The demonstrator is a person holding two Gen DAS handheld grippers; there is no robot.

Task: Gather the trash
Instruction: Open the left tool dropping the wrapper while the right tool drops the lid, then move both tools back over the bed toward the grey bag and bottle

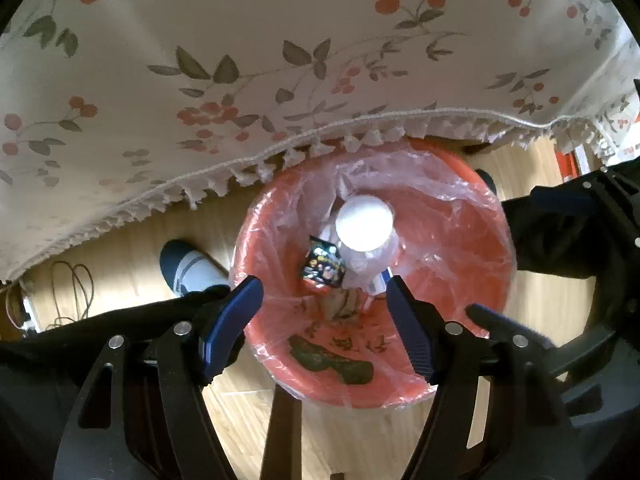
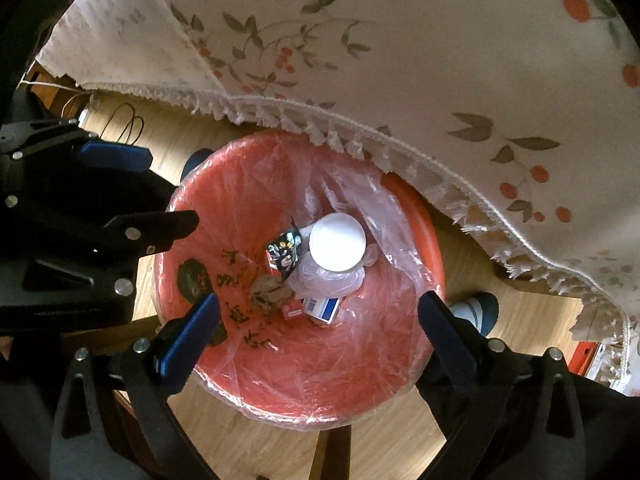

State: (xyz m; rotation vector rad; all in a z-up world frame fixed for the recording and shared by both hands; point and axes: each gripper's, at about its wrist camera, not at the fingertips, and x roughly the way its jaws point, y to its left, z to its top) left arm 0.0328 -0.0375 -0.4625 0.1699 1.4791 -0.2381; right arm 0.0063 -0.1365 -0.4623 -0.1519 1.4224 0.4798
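Counter under a cream cloth with cherry print, fringe hanging over the edge. Wood floor below. Red bin, lined with a clear bag, stands on the floor partly under the fringe.

Left tongs point down over the bin, jaws apart, nothing between them. Right tongs likewise over the bin, jaws spread wide, empty.

Trash lies at the bin's bottom: white cup upside down on crumpled plastic, dark snack wrapper just beside it, brown crumpled paper, small blue-and-white box. A shoe rests on the floor beside the bin.
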